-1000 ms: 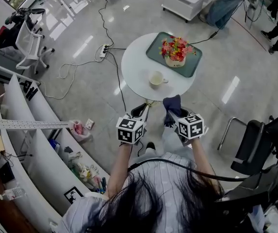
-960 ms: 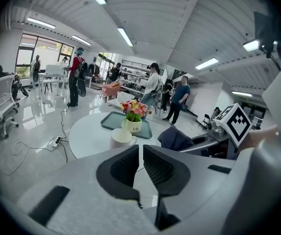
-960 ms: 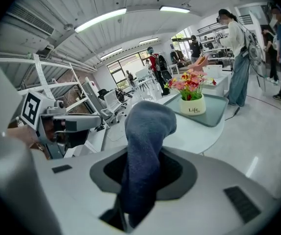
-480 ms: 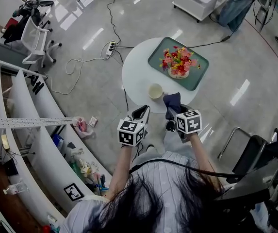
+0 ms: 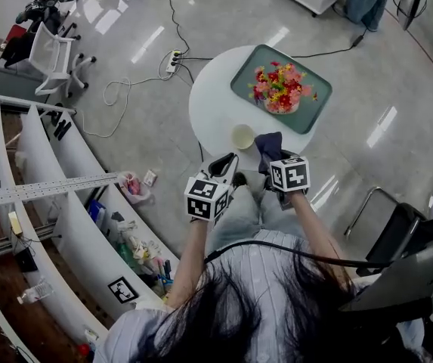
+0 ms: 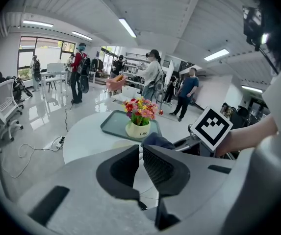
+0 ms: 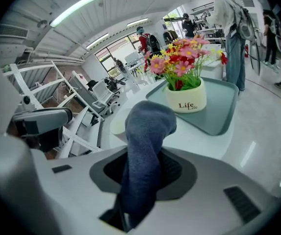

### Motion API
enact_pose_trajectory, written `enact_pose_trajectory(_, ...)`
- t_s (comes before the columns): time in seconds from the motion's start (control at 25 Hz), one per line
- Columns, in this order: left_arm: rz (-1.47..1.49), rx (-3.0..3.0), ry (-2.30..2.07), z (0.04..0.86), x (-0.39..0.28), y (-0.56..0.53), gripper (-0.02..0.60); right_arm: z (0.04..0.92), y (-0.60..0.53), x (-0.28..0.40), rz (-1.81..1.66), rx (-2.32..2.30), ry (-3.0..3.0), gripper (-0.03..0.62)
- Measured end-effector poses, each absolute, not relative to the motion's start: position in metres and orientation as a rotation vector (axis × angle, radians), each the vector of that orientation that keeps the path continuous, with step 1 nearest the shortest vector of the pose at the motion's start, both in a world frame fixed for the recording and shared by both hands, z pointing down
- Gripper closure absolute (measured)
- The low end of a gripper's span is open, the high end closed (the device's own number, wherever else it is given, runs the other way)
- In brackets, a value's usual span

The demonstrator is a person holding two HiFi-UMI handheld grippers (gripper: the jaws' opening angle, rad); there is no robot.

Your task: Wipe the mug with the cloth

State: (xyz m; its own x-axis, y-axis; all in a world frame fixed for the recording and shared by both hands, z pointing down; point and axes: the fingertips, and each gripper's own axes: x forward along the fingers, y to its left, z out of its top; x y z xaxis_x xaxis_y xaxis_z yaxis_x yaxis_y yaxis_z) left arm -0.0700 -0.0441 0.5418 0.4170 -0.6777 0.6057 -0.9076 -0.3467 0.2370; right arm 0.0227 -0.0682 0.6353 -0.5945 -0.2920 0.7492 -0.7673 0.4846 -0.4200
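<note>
- The mug is a plain cream cup. It stands upright with its mouth open at the 6 o'clock edge of the round white table, the side nearest the person.
- The cloth is dark blue and soft. It sits at about 4 o'clock of the mug, just beside it; from the head view I cannot tell whether the two touch.
- The right gripper is clenched on the cloth. In its own view the cloth rises from between the pads as a thick roll and folds over at the top.
- A pale rim of the mug shows at 9 o'clock of that fold, mostly hidden behind it.
- The left gripper hangs off the table edge at 7 o'clock of the mug, apart from it. Its jaws are drawn together to a thin slit with nothing between them.
- A teal tray lies at 1 o'clock of the mug, holding a white flower pot of red, pink and yellow blooms.
- In the left gripper view the right gripper's marker cube shows at 3 o'clock, with the cloth beside it.
</note>
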Motion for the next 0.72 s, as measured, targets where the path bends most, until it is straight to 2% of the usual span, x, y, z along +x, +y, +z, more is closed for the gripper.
enact_pose_trajectory(0.72, 0.605, 2.223, -1.197, 0.552, -0.087, -0.097, 0.545, 0.658, -0.079, 0.03, 1.074, 0.98, -1.997, 0.47)
